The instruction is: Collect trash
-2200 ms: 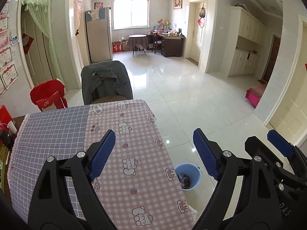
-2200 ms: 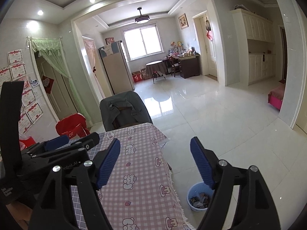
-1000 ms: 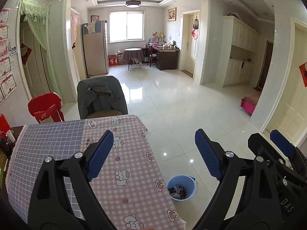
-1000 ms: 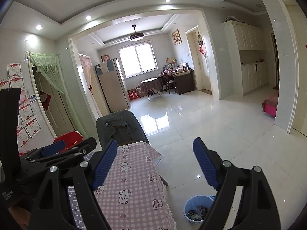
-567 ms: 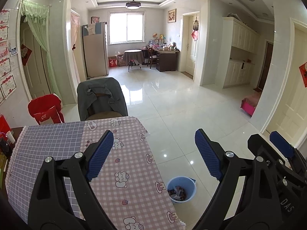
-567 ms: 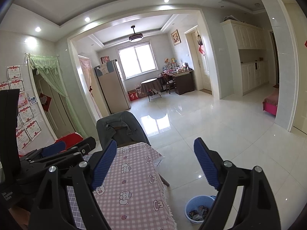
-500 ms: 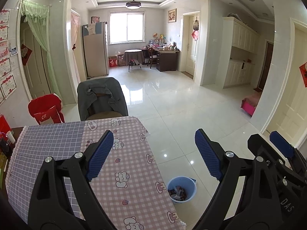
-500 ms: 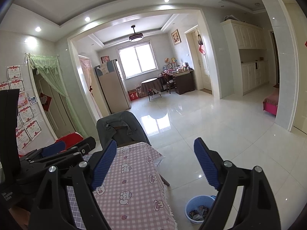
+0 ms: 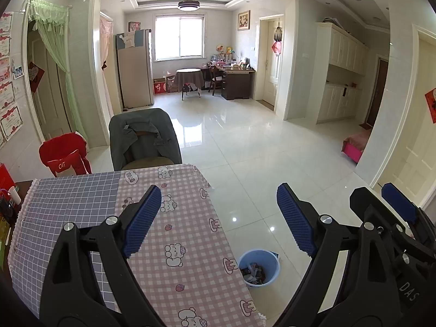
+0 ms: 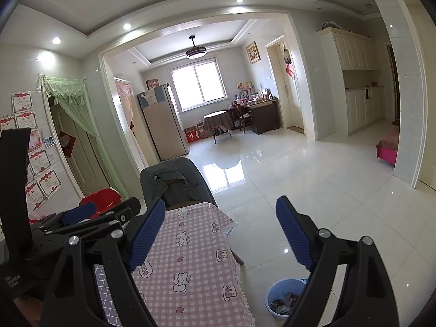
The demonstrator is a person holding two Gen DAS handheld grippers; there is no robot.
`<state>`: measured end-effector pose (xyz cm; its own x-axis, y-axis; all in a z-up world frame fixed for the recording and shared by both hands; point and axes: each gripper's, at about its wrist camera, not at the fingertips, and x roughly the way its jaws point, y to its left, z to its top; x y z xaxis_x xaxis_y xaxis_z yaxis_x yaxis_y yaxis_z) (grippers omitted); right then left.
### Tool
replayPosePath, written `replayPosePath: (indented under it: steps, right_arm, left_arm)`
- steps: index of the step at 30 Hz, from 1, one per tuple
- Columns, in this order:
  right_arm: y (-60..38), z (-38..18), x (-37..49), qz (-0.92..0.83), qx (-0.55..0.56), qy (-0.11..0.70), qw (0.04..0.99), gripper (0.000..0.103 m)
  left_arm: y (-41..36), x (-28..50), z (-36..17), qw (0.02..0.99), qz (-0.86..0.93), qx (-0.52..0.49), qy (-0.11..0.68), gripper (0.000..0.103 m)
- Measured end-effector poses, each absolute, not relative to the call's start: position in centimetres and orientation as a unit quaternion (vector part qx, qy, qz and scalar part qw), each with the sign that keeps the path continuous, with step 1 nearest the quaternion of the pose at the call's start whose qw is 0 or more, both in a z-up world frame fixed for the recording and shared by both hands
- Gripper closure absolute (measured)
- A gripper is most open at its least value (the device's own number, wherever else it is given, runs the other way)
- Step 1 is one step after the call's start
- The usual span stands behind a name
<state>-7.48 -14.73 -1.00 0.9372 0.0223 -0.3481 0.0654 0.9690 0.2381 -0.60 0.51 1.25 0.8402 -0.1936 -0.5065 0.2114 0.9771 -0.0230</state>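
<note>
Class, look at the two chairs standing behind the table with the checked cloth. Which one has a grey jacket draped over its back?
The chair at the pink end of the table, nearer the open floor. The other chair, by the doorway with the green curtain, is covered in red.

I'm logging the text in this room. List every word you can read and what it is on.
"CAT": on the red cushion.
"DAS": on the black body of the right tongs.
"Data Acquisition System": on the black body of the left tongs, small but legible.
Wall certificates and red box: too blurred to read.
</note>
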Motion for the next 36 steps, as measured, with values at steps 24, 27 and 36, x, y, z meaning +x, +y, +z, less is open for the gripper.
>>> replayPosePath:
  steps: [24, 27, 36]
  right_arm:
    - [-14.66, -0.84, -6.64, -0.006, 0.126, 0.182, 0.975, 0.019]
    - [-14.71, -0.89, -6.71, -0.007, 0.127, 0.182, 0.975, 0.019]
    - [-14.75, -0.96, -6.76, -0.006, 0.128, 0.183, 0.975, 0.018]
  left_arm:
    - [0.52, -0.51, 0.91, 0.959, -0.102, 0.016, 0.265, 0.017]
    - [0.54, -0.52, 0.94, 0.959, -0.102, 0.015, 0.264, 0.017]
    - [0.53, -0.43, 0.87, 0.959, -0.100, 0.015, 0.264, 0.017]
